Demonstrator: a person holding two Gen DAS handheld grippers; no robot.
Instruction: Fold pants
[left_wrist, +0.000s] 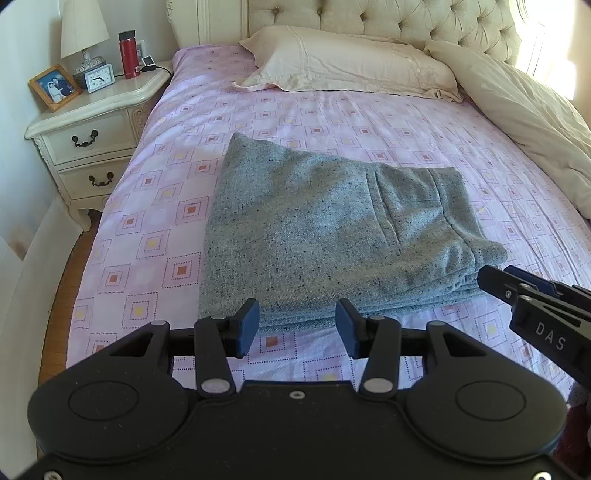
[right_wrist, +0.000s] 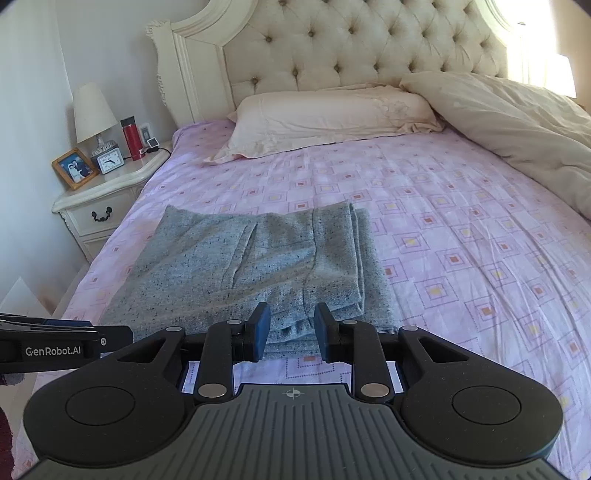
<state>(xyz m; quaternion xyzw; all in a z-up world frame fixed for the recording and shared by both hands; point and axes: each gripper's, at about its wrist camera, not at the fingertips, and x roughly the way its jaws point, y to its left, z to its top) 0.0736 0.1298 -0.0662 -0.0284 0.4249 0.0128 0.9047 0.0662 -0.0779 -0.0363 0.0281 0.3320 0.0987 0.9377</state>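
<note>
Pants (left_wrist: 325, 229) — one grey folded stack — lie on the bed (left_wrist: 461, 155), below one pillow (left_wrist: 343, 62). Your left gripper (left_wrist: 297, 328) and right gripper (right_wrist: 291, 332) gape empty beside its near edge — unobstructed.

The folded pants' (left_wrist: 332, 229) near edge hides behind both grippers' blue pads, and the inner layers of the stack cannot be counted. At nine o'clock, the lamp (left_wrist: 84, 33) loses its shade top to the left wrist picture's upper edge, while the photo in the frame (right_wrist: 74, 168) and the clock (right_wrist: 110, 160) are too small to read. The quilt (right_wrist: 517, 122) runs off at three o'clock.
</note>
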